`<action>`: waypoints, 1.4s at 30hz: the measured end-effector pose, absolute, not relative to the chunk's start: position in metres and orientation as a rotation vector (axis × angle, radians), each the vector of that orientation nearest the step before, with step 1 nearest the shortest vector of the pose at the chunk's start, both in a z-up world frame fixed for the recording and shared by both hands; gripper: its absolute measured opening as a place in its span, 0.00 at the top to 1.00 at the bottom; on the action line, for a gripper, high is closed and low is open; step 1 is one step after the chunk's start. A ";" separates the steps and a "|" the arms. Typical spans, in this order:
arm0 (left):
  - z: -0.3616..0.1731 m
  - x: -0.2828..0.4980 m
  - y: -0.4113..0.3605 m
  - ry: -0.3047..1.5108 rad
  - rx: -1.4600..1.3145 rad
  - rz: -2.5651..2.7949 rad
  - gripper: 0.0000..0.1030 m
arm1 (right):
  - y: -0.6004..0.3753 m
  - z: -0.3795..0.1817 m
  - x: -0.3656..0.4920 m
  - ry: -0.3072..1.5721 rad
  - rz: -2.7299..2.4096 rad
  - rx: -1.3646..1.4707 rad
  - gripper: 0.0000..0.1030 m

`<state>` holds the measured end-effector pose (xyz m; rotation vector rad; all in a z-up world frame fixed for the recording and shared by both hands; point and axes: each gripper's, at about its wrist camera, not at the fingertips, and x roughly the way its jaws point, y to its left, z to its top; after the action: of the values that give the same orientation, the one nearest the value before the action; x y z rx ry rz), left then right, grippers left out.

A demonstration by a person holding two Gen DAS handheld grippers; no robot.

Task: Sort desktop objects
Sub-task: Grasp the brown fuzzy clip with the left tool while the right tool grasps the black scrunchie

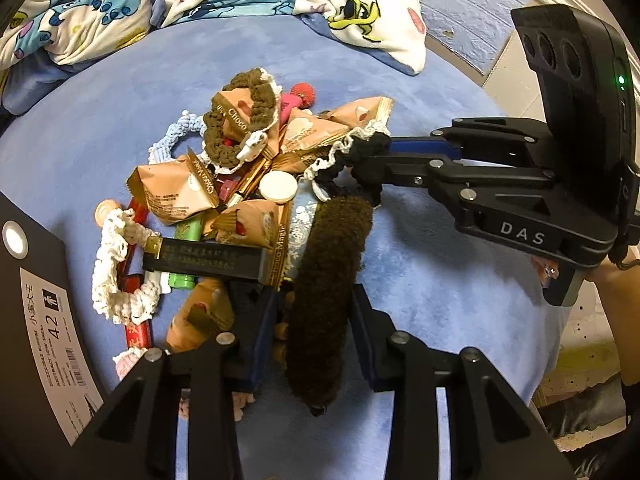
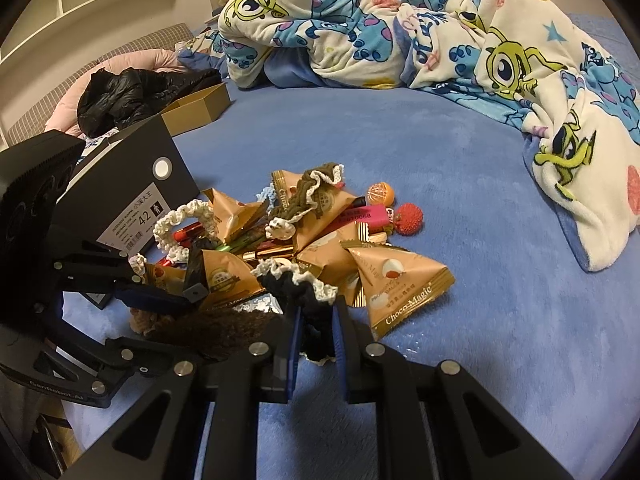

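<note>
A pile of small things lies on the blue bedsheet (image 1: 100, 140): tan Choco Magic packets (image 1: 176, 192), lipsticks, crocheted scrunchies and a round white compact (image 1: 278, 186). My left gripper (image 1: 316, 292) is shut on a dark brown fuzzy scrunchie (image 1: 328, 264) at the near edge of the pile. From the right, my right gripper (image 1: 368, 156) reaches in and is shut on a black scrunchie with white lace trim (image 1: 340, 152). In the right wrist view that black scrunchie (image 2: 308, 284) sits pinched between my right gripper (image 2: 316, 312). The left gripper (image 2: 176, 312) holds the brown scrunchie (image 2: 208, 328) at lower left.
A black shoe box (image 2: 132, 160) with a white label stands left of the pile. Behind it are an open brown cardboard box (image 2: 200, 104) and a black jacket (image 2: 132, 88). A cartoon-print blanket (image 2: 400, 32) is heaped along the far side. A person's hand (image 1: 616, 276) holds the right gripper.
</note>
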<state>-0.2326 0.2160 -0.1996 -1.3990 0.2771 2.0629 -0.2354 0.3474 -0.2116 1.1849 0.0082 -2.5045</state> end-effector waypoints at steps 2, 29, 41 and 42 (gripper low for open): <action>-0.199 -0.232 0.220 0.281 -1.394 2.061 0.67 | 0.347 -0.210 -0.233 0.014 -2.507 1.184 0.86; -0.179 -0.206 0.217 0.263 -1.361 2.068 0.70 | 0.347 -0.188 -0.201 0.023 -2.520 1.161 0.86; -0.165 -0.194 0.207 0.248 -1.338 2.081 0.71 | 0.341 -0.179 -0.185 0.047 -2.526 1.169 0.86; -0.164 -0.192 0.205 0.248 -1.333 2.083 0.71 | 0.340 -0.177 -0.183 0.050 -2.527 1.170 0.86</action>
<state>-0.1923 0.2053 -0.1635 -1.3332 0.2484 2.0834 -0.1834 0.3401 -0.1773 1.1697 0.0500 -2.5267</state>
